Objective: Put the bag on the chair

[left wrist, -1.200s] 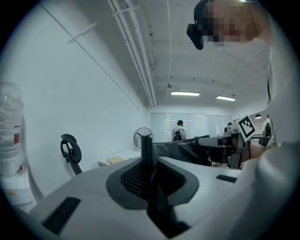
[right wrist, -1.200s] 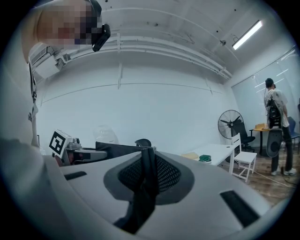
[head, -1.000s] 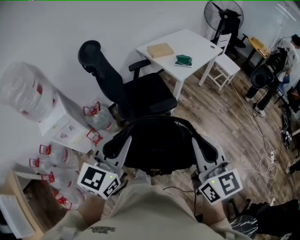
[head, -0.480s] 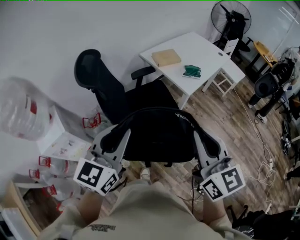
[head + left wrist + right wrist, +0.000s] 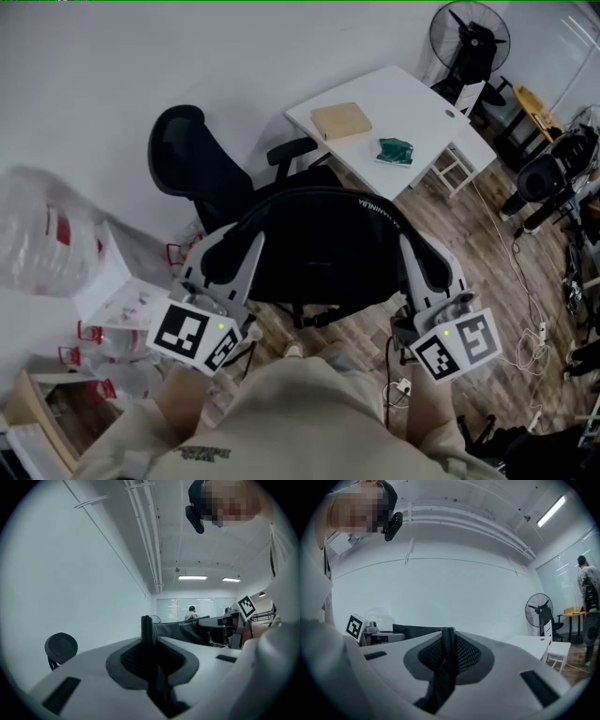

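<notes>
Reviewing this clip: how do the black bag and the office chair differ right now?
The bag hangs in the air, clamped by the left gripper and right gripper; the chair stands on the floor by the wall. The bag carries white lettering along its top edge; the chair shows none. Both are black.

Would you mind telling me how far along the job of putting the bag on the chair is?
Done: the bag is lifted clear of the floor. In hand: the left gripper and right gripper are each shut on its fabric, holding it in front of the chair. Left: set it down there and release.
</notes>
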`<state>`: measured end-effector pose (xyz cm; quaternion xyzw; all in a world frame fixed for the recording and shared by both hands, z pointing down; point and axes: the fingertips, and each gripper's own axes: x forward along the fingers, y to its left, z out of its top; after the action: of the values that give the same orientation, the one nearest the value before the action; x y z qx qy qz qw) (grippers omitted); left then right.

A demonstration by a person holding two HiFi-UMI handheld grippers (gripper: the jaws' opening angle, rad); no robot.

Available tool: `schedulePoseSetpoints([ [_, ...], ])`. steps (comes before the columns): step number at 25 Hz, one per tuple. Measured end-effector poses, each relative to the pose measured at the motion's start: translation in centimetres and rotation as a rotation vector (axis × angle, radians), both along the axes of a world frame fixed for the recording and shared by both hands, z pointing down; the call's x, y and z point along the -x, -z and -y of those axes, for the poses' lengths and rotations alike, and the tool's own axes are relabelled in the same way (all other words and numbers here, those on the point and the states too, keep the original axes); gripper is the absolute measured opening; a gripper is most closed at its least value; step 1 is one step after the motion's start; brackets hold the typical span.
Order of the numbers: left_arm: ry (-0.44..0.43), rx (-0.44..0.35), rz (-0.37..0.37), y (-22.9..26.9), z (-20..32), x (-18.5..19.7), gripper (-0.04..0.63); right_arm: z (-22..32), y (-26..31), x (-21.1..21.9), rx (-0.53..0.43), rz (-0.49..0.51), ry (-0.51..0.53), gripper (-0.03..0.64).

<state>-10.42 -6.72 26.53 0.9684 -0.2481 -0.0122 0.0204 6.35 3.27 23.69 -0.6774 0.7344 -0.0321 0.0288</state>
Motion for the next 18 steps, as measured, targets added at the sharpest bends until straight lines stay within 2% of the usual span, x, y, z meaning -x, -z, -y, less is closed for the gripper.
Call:
schedulePoseSetpoints([
  [9, 0.069, -0.024, 0.006, -0.1, 3.1, -1.0, 0.066, 4.1, -0.1, -1.7, -0.016, 0.004, 0.057, 0.057],
  [18, 0.190, -0.046, 0.012, 0.7, 7.5, -4.3, 0.066, 10.9, 0.3, -6.4, -0.044, 0.033, 0.177, 0.057],
])
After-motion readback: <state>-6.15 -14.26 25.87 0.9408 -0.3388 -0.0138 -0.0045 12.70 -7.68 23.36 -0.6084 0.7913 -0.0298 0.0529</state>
